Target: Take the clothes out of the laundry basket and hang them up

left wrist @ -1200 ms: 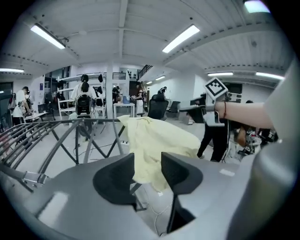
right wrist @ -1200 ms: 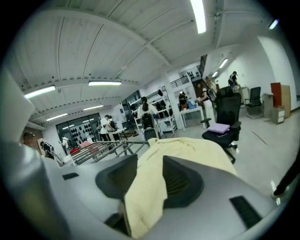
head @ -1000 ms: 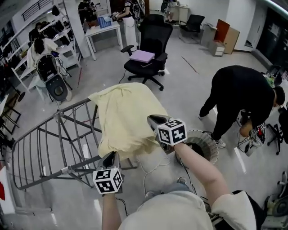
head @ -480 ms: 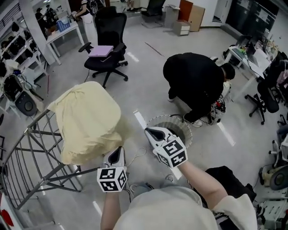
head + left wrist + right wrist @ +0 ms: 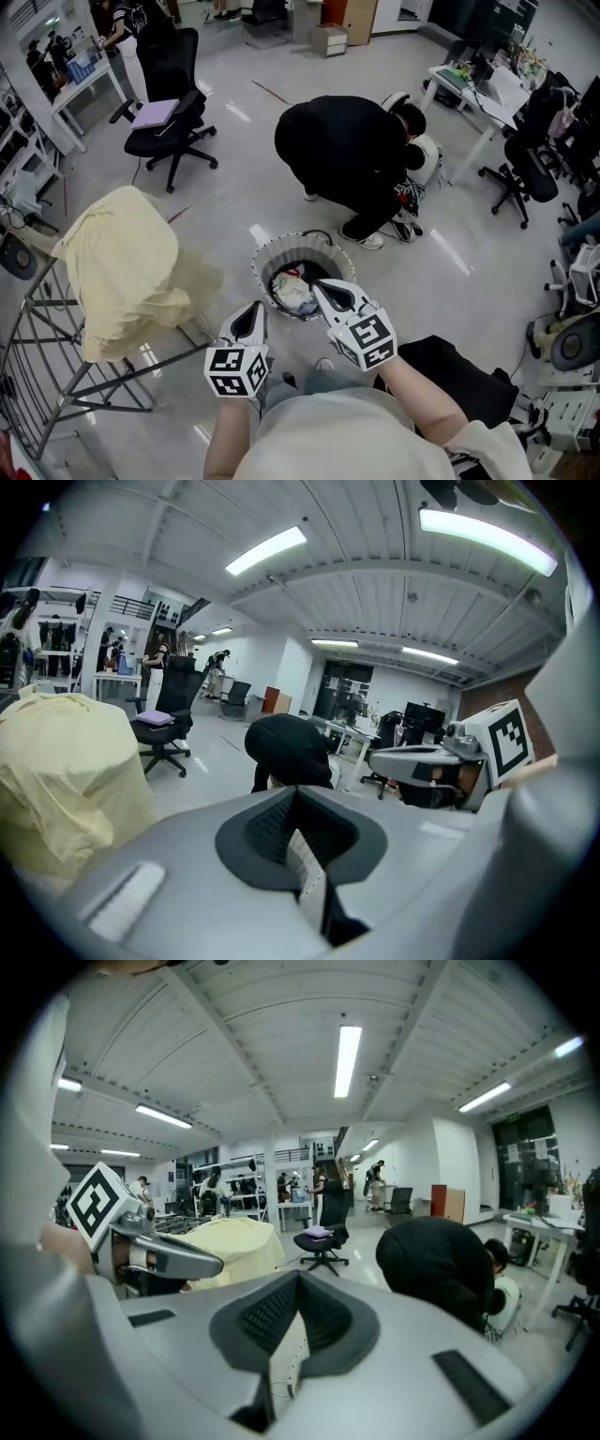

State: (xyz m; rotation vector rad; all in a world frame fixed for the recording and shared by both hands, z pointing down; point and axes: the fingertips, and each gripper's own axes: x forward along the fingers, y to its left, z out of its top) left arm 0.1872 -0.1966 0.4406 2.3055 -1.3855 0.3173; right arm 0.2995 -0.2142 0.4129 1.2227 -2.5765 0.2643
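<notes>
A glossy grey floor (image 5: pixel 234 183) reflects the ceiling lamps across an open-plan workroom. Long strip lights (image 5: pixel 347 1058) run along a white ribbed ceiling (image 5: pixel 272 1040) above white walls, with a dark glazed front (image 5: pixel 525 1152) on one side. A black swivel chair (image 5: pixel 173 66) carrying a flat purple item (image 5: pixel 156 113) stands beside a white table (image 5: pixel 84 80); white shelving (image 5: pixel 52 653) lines the wall behind. Opposite, a cluttered white desk (image 5: pixel 473 94) has another black office chair (image 5: pixel 525 173) next to it. A person in black (image 5: pixel 342 145) bends low over the floor in mid-room.
</notes>
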